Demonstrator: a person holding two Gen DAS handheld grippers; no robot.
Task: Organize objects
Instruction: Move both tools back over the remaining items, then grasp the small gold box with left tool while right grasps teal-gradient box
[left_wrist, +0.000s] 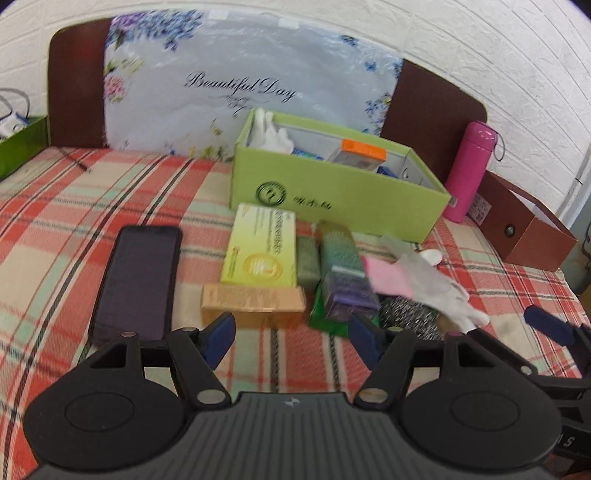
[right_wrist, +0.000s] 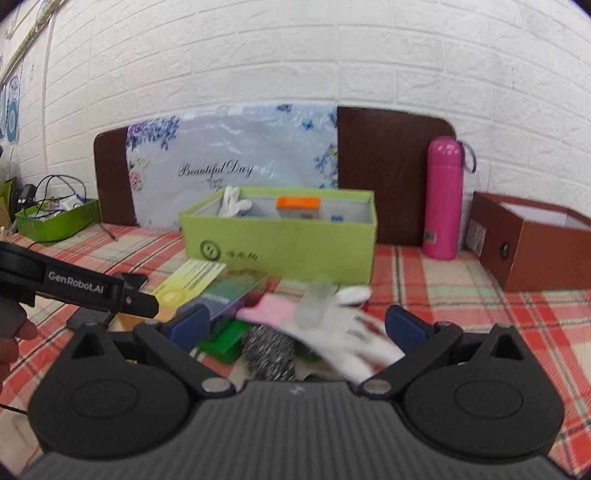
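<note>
Sorting partly done: some things boxed, a cluster left on the bed.

The open light-green cardboard box (left_wrist: 332, 192) near the bed's head edge already holds a white glove (left_wrist: 269, 133) and an orange-topped carton (left_wrist: 362, 151). In front of it lie a yellow-green flat packet (left_wrist: 258, 247), tan box (left_wrist: 251, 299), black phone (left_wrist: 136, 280), steel scourer (right_wrist: 269, 350) and white-and-pink glove (right_wrist: 332, 328). Left gripper (left_wrist: 291, 336) and right gripper (right_wrist: 295, 328) hover over these, both spread, empty.

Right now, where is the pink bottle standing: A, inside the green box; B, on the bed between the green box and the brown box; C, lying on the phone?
B: the pink bottle stands upright between the green box and the brown box.
</note>
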